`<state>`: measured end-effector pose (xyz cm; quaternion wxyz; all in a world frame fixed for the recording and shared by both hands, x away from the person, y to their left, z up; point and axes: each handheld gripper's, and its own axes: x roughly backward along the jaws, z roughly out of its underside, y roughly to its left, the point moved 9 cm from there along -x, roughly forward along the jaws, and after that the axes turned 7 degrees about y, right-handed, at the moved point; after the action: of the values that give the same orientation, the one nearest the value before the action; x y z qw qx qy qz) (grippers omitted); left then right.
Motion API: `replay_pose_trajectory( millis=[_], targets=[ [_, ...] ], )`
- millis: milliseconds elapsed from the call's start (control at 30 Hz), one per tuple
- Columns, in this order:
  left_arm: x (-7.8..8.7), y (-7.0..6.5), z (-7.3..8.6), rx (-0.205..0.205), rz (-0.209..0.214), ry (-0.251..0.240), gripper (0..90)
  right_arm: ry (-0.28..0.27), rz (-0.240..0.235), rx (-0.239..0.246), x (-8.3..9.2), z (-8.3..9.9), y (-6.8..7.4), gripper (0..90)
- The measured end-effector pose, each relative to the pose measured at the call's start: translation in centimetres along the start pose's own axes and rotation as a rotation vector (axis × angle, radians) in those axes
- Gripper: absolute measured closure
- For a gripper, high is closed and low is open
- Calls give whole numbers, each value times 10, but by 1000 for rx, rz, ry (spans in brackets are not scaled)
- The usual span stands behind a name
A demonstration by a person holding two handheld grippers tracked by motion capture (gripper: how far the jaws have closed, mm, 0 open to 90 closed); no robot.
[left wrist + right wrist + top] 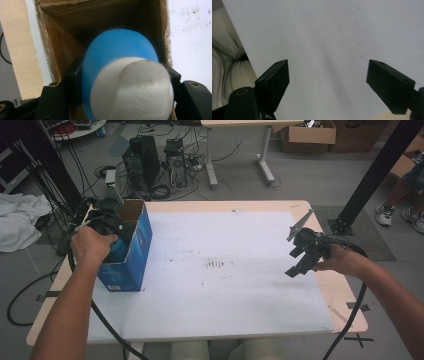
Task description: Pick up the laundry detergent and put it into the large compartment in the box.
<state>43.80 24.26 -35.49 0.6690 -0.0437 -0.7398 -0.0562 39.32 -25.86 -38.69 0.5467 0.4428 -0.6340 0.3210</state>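
A blue cardboard box (134, 251) stands open-topped at the left edge of the table. My left gripper (111, 234) reaches down into its mouth, shut on a blue bottle (117, 251). In the left gripper view the bottle's blue body (117, 47) and white cap (135, 92) sit clamped between the jaws of the left gripper (122, 77), with the box's brown inner walls (62, 50) around them. My right gripper (300, 260) hovers at the table's right side. Over the white mat (324, 37) the right gripper (327, 77) stands open, with nothing between its jaws.
A white mat (225, 290) covers most of the wooden table (345, 305). Computer towers (145, 162) and cables lie on the floor beyond. A black post (370, 180) stands at the back right, with a person's feet (385, 212) near it. A white cloth (20, 220) lies to the left.
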Motion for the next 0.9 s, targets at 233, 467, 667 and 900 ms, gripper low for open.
replay_pose_trajectory(
  millis=[233, 467, 667, 900],
  targets=[
    [-11, 2, 3, -1, 1, 22, 378, 1, 0, 0, 0, 1, -1, 187],
    [-14, 2, 3, 2, 6, 26, 378, 3, -1, 0, -1, 0, 0, 188],
    [-14, 3, 4, 13, 16, 31, 376, 5, -3, 2, -2, -1, 1, 188],
    [-15, 4, 5, 20, 24, 26, 372, 3, -2, 6, -3, -1, 1, 188]
  ],
)
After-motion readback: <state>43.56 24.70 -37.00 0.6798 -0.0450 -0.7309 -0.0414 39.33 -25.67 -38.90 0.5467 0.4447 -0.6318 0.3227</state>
